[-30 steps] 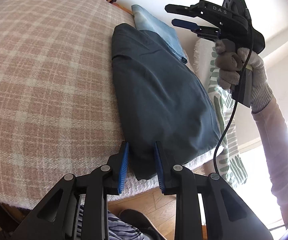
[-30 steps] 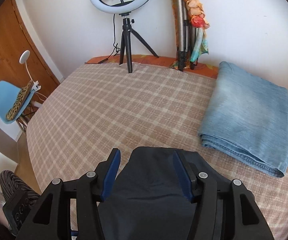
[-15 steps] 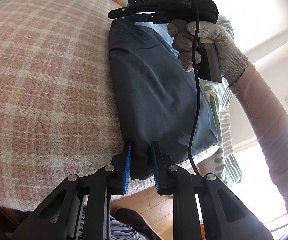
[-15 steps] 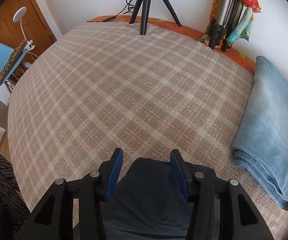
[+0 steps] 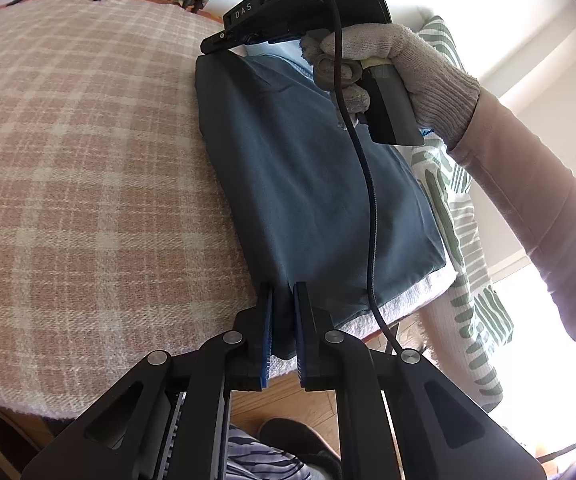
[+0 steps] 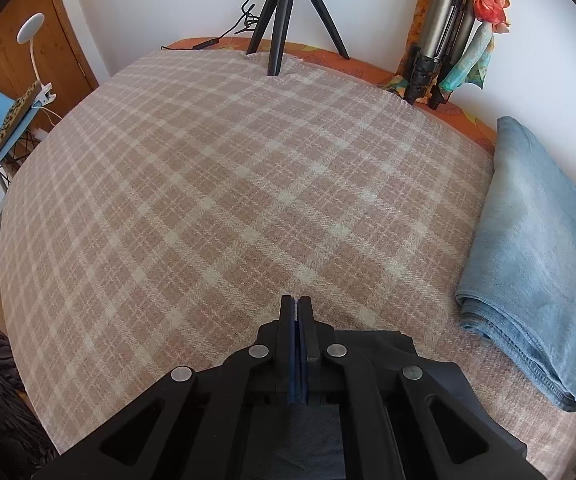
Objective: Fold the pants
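Left gripper [image 5: 282, 320] angled down, closing on dark pants [image 5: 311, 184] corner.

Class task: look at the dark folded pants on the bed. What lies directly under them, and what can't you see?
Under the dark pants lies the checked blanket, with a white fringe showing at the edge. The blanket beneath them is covered.

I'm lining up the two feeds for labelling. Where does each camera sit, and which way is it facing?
Left wrist: on the left claw, looking down along the dark pants on the plaid blanket; shows the gloved hand and sleeve with the right claw.
Right wrist: on the right claw, facing across the blanket to the tripod and folded jeans.
Shared: pants, blanket, jeans, right claw.
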Available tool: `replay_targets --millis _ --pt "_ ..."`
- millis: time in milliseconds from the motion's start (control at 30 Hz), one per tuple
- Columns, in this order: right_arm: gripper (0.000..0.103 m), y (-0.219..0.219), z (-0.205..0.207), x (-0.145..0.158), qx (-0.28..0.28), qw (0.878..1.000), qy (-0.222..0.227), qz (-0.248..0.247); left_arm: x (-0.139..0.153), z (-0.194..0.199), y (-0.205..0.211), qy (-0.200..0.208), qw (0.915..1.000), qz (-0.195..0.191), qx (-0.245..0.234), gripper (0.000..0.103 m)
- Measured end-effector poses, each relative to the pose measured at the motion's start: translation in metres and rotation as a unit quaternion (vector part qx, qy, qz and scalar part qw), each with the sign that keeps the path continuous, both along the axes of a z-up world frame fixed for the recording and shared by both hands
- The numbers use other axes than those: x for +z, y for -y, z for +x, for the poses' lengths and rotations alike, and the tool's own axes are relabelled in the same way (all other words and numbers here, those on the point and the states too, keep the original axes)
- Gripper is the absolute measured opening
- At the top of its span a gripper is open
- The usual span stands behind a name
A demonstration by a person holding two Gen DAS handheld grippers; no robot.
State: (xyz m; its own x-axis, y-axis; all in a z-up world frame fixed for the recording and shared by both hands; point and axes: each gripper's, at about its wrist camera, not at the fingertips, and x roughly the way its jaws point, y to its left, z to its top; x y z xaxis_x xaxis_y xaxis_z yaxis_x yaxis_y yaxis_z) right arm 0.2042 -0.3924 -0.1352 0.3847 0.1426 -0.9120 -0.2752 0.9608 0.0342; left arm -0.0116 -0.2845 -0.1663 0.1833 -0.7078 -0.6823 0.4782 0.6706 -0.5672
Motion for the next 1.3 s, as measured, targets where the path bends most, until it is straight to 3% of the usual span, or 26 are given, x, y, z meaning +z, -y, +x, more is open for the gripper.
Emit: replay_targets --millis 100,367,400,467,767,833,900,967,1133,1233,1300 --pt "0.031 0.010 -0.003 0.010 -0.034 0.999 0.019 0.007 0.000 0.001 -0.003 -0.009 1.0000 0.004 -0.002 0.013" --pt "0.039 0.038 -0.041 0.054 -0.092 0.991 0.074 0.056 0.016 0.006 -0.016 0.032 0.9988 0.034 0.013 0.014" --pt "0.040 0.041 -0.047 0.058 -0.099 0.990 0.079 0.062 0.020 0.007 -0.018 0.040 0.9983 0.039 0.016 0.018" --pt "0.045 0.046 -0.060 0.065 -0.112 0.987 0.087 0.072 0.025 0.009 -0.022 0.054 0.9974 0.043 0.020 0.023" --pt "0.066 0.060 -0.113 0.082 -0.149 0.976 0.124 0.099 0.043 0.017 -0.035 0.091 0.9937 0.057 0.030 0.024" --pt "0.068 0.065 -0.127 0.085 -0.157 0.973 0.132 0.101 0.043 0.020 -0.035 0.093 0.9936 0.058 0.029 0.030" --pt "0.072 0.073 -0.141 0.088 -0.165 0.971 0.140 0.105 0.043 0.023 -0.035 0.095 0.9937 0.051 0.032 0.047" --pt "0.075 0.084 -0.155 0.089 -0.178 0.967 0.148 0.108 0.044 0.028 -0.034 0.101 0.9932 0.046 0.036 0.048" --pt "0.090 0.118 -0.187 0.089 -0.212 0.959 0.163 0.096 0.042 0.051 -0.027 0.076 0.9960 0.035 0.031 0.048" --pt "0.103 0.145 -0.202 0.083 -0.233 0.957 0.149 0.088 0.038 0.069 -0.021 0.046 0.9982 0.025 0.028 0.048" --pt "0.103 0.164 -0.210 0.075 -0.242 0.956 0.133 0.099 0.034 0.080 -0.017 0.023 0.9991 0.018 0.032 0.053"
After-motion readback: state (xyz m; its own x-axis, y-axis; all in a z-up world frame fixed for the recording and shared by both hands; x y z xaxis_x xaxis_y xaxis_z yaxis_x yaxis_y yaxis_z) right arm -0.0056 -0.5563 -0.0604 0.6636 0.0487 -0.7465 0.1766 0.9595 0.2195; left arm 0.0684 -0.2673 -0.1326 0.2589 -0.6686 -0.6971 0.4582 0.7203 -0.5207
